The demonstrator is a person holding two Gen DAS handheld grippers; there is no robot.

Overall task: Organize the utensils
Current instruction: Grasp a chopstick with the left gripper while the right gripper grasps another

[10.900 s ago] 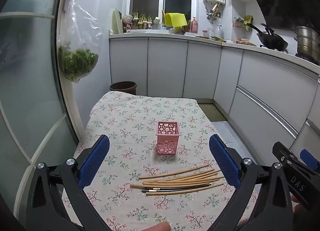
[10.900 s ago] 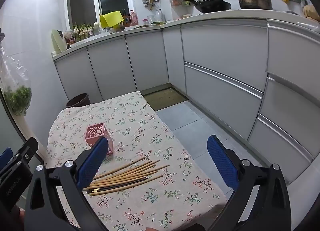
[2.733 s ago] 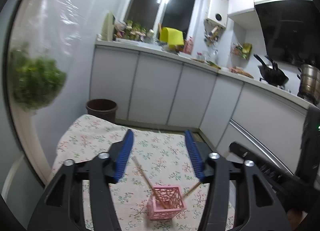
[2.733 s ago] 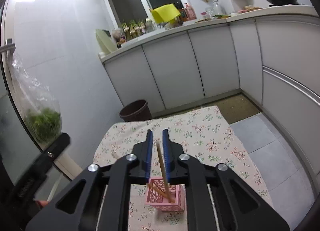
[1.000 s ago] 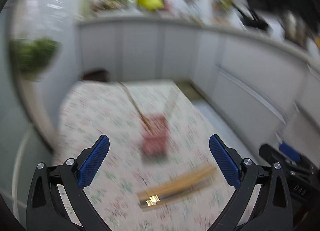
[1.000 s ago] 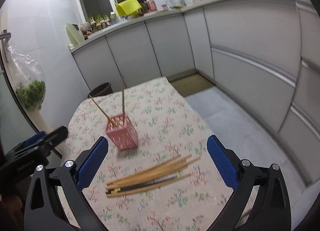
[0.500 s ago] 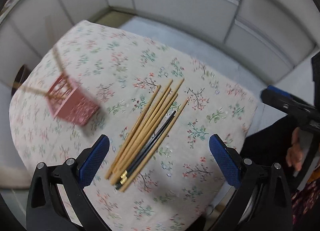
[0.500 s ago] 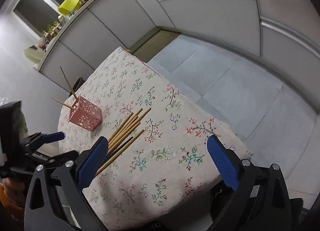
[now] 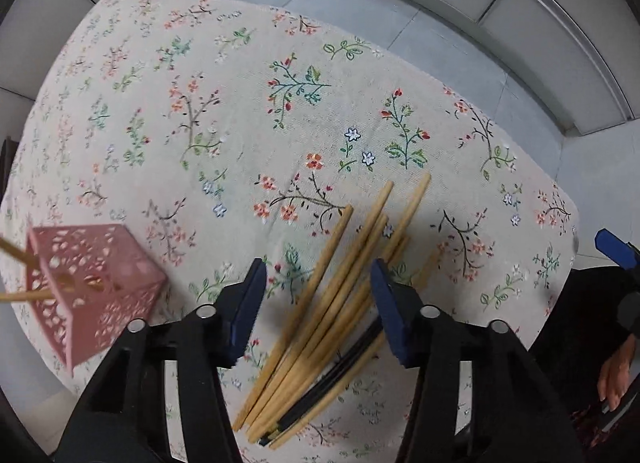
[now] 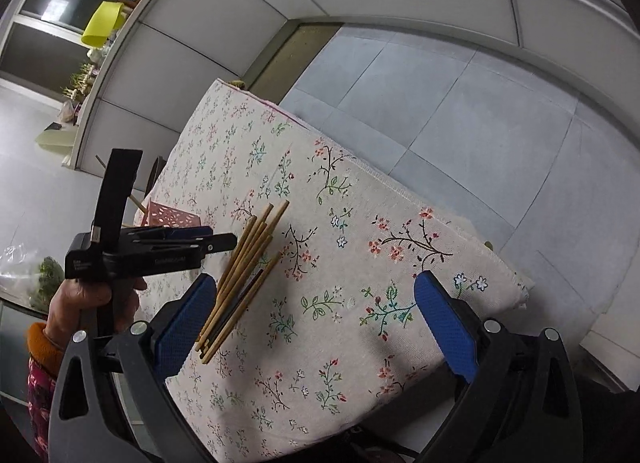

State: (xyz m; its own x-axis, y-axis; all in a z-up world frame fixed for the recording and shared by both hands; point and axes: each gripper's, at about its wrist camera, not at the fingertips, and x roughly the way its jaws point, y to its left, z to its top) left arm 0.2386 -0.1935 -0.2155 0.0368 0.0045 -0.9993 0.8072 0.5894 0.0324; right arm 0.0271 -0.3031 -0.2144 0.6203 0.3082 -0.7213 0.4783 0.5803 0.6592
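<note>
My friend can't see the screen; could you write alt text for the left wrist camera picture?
The left gripper, jaws closing, points down over a bundle of chopsticks lying on a floral tablecloth. A pink holder with two chopsticks stands at left.

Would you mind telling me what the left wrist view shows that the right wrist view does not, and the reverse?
Only the left wrist view shows the left gripper from behind, jaws closing around several chopsticks but not yet pressing them, with two chopsticks standing in the pink holder. Only the right wrist view shows the open right gripper, the hand on the left gripper's handle, and the countertop's yellow object. Both show the floral tablecloth, chopstick pile and holder.
</note>
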